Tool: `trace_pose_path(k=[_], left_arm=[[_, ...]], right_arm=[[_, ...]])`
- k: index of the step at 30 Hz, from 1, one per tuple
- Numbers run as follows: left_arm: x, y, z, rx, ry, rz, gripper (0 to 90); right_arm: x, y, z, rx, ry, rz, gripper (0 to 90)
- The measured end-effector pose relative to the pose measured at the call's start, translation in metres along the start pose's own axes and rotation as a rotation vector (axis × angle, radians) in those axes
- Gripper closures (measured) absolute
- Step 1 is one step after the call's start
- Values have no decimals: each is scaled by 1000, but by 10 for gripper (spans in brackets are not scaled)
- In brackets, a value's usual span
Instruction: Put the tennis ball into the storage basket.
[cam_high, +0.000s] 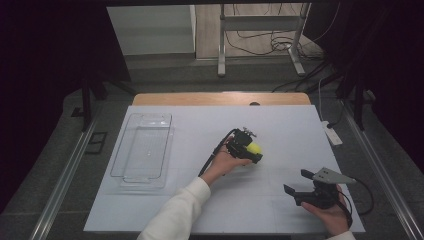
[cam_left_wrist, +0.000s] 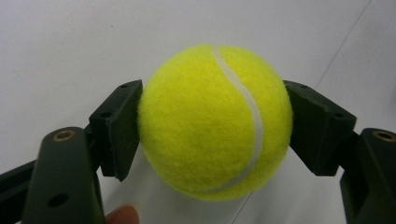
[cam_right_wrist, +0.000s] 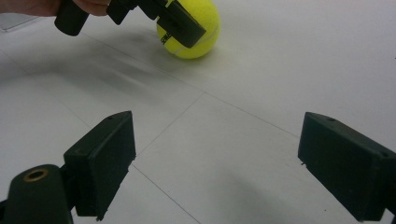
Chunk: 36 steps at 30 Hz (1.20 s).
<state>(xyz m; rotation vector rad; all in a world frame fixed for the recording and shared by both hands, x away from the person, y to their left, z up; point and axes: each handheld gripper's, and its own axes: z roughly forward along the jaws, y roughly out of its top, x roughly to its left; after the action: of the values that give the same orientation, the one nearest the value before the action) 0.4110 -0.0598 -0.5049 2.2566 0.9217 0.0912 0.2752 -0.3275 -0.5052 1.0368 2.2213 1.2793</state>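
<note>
A yellow tennis ball (cam_high: 254, 148) sits on the white table near its middle. My left gripper (cam_high: 252, 152) is shut on the ball; in the left gripper view both pads (cam_left_wrist: 122, 126) press on the sides of the ball (cam_left_wrist: 215, 121). The ball (cam_right_wrist: 194, 35) still touches the table in the right gripper view, where the left gripper (cam_right_wrist: 182, 23) grips it. My right gripper (cam_high: 296, 182) rests low at the front right, open, with nothing between its pads (cam_right_wrist: 105, 161).
A clear plastic tray (cam_high: 145, 150) lies empty on the left part of the white table (cam_high: 190, 210). A white power strip (cam_high: 332, 134) lies off the table's right edge. Metal stand legs (cam_high: 260, 45) are beyond the far edge.
</note>
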Motion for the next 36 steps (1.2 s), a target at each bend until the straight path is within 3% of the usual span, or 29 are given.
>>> trace_pose_path(k=[11, 27, 36], left_arm=[[0, 0, -7, -27, -7, 27, 268], [1, -9, -28, -77, -37, 21, 269], [0, -16, -41, -102, -26, 40, 269]], right_arm=[[0, 0, 0, -1, -1, 0, 118], [0, 0, -1, -7, -5, -3, 119], [1, 0, -2, -11, -12, -7, 122]])
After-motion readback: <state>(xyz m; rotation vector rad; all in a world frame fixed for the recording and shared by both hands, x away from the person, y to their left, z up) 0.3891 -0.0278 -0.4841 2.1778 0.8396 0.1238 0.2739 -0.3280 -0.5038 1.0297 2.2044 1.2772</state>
